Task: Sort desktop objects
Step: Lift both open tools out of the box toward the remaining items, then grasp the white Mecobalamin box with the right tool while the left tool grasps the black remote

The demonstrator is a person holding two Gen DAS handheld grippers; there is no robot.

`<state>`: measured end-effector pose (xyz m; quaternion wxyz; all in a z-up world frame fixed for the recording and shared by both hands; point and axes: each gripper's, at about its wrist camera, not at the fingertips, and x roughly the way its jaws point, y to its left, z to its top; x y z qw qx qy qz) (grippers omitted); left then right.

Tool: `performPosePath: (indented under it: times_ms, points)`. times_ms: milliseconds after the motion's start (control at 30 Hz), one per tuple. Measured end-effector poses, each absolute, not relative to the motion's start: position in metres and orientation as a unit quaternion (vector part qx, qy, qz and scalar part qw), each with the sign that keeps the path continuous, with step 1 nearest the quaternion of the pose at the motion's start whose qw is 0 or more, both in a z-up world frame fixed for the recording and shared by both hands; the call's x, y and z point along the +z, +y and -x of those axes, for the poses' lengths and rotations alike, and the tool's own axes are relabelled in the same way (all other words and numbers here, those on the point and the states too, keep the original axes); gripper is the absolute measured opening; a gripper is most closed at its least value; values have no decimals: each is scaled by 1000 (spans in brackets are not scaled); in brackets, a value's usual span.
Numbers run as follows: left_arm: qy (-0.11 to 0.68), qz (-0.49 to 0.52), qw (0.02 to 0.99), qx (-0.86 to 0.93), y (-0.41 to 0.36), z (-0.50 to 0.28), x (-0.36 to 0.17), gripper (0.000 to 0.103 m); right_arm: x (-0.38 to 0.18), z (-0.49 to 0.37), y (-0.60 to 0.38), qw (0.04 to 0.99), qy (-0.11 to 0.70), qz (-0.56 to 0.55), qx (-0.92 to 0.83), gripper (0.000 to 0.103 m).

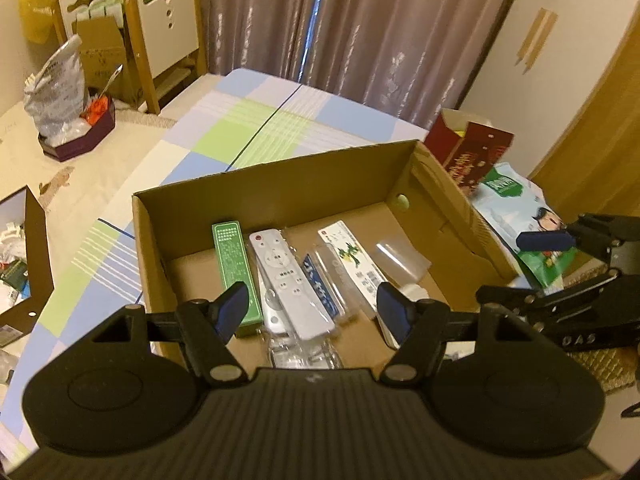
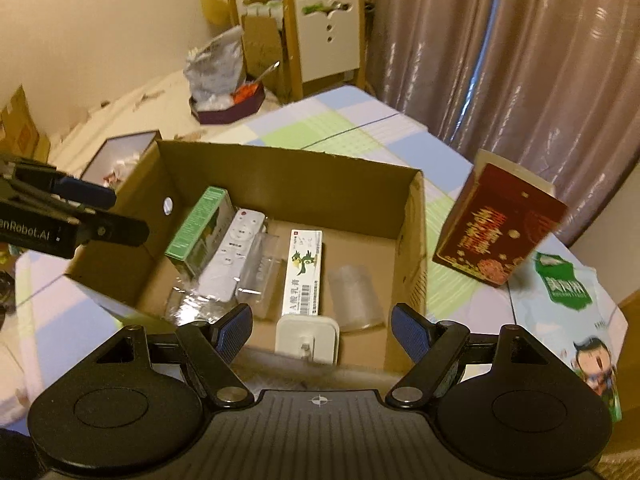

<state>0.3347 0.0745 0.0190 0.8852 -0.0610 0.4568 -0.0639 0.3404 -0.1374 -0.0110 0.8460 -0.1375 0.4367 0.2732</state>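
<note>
An open cardboard box (image 1: 280, 176) (image 2: 292, 168) stands on the checked tablecloth. Inside lie a green carton (image 1: 234, 264) (image 2: 200, 230), a white remote (image 1: 288, 280) (image 2: 234, 252), a clear plastic case (image 1: 332, 276) (image 2: 260, 268), a white dragon-print carton (image 1: 356, 264) (image 2: 304, 272), a clear plastic piece (image 1: 400, 258) (image 2: 354, 300) and a white charger (image 2: 307, 338). My left gripper (image 1: 314, 312) is open and empty over the box's near edge. My right gripper (image 2: 322, 332) is open and empty, with the charger lying in the box between its fingers.
A dark red gift box (image 2: 500, 224) (image 1: 468, 152) and a white-green printed bag (image 2: 568, 300) (image 1: 520, 216) sit right of the cardboard box. A purple tray with a foil bag (image 1: 76, 120) (image 2: 228, 100) and a dark open box (image 1: 24, 256) lie left. Chairs (image 1: 160, 32) and curtains stand behind.
</note>
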Motion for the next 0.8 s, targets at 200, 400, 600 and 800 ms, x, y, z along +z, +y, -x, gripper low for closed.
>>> performPosePath:
  times_ms: [200,400,600,800]
  points:
    - [430,41,897,-95,60,-289,36,66,0,-306,-173,860,436,94,248,80]
    - [430,12,891,-141,34,-244,26,66,-19,-281,-216,861,468,39,197,79]
    - [455,-17,876,-158,14,-220,-4,66,-64,-262,-239,842,515,-7,160,79]
    - [475,-23,869,-135,20,-220,-28,66,-107,-250,-242,823,548,-46,141,80]
